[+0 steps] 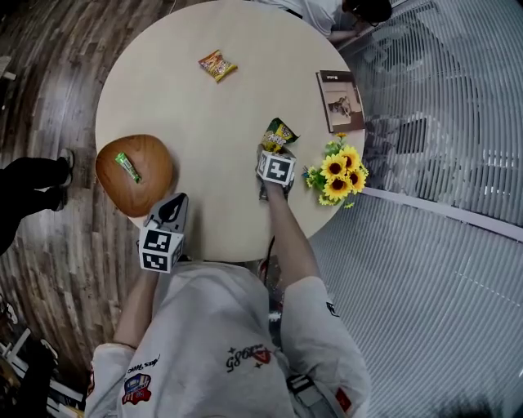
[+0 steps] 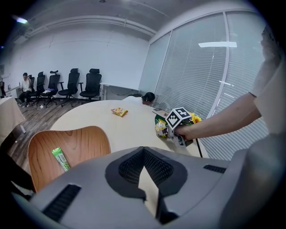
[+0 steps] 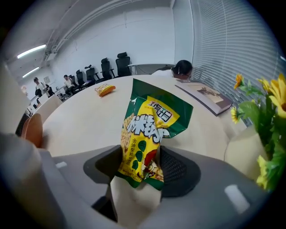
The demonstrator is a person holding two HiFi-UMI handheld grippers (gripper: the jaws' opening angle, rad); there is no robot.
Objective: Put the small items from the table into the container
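Green snack packet (image 3: 149, 134) is clamped by its near end in the right tongs (image 3: 142, 167), at the surface's (image 1: 204, 106) right side. Long axis is aligned with the tongs, pointing far. Left tongs (image 2: 144, 154) are closed, empty, beside the wooden bowl (image 1: 151, 184).

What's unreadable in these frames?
Green wrapper in the wooden bowl: print too small, head and left gripper views.
Orange packet: label too small, all views.
Book: cover text too small, all views.
Person at the far rim: cut off by the top edge, head view.
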